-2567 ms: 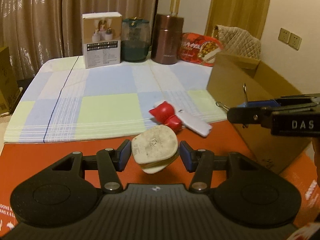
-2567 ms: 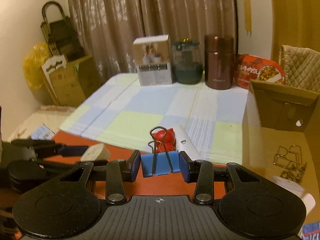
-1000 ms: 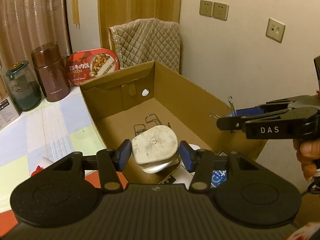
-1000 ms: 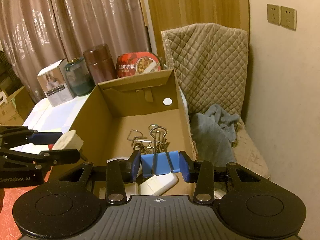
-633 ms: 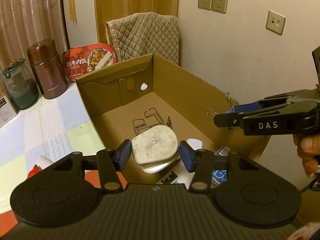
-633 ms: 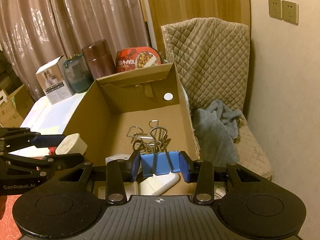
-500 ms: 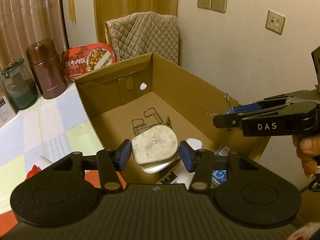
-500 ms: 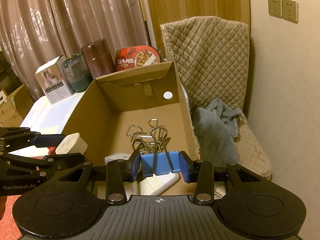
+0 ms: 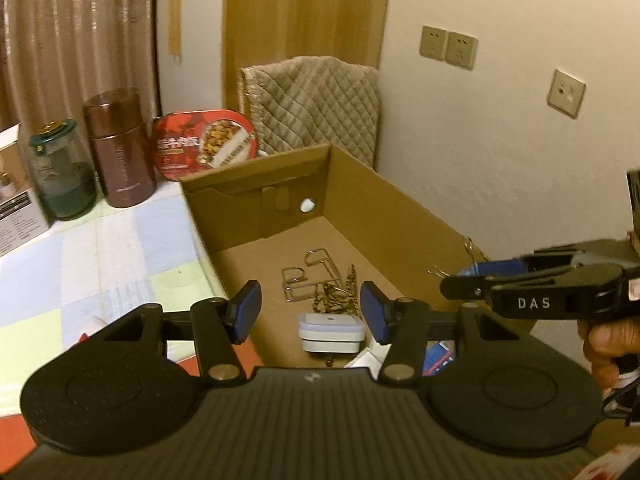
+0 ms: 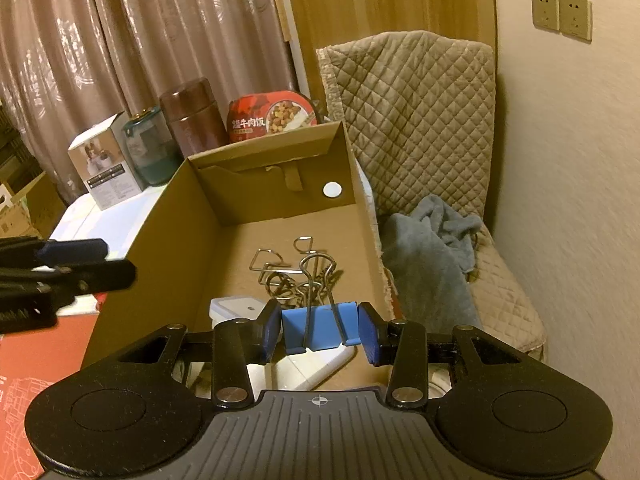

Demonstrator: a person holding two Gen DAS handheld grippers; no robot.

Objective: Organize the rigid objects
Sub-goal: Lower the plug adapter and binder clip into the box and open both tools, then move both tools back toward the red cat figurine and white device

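Dim warm yellowish light in here, brownish curtains [image 10: 120,60] along the back, a wood panel [image 9: 304,16] next to them, cream wall [image 9: 500,140] with sockets [image 9: 448,53], and a chair [image 10: 412,120] under a quilted cover by the wall.

The cardboard box [image 9: 394,216] stands at the right end of the table [image 9: 120,256], and just right of it is a chair [image 10: 500,280] against the wall. In the box, the wire hooks [image 9: 308,280] lie near the middle of the floor, and the plug adapter [image 9: 331,330] lies nearer, touching the floor. On the table, left of the box and at the far edge, stand the food tray [image 9: 204,144], then the canister [image 9: 120,152], the jar [image 9: 60,176] and the small carton [image 10: 106,166], each further left. A blanket [image 10: 424,248] lies on the chair seat, and a quilted cover [image 10: 412,120] hangs over its back.
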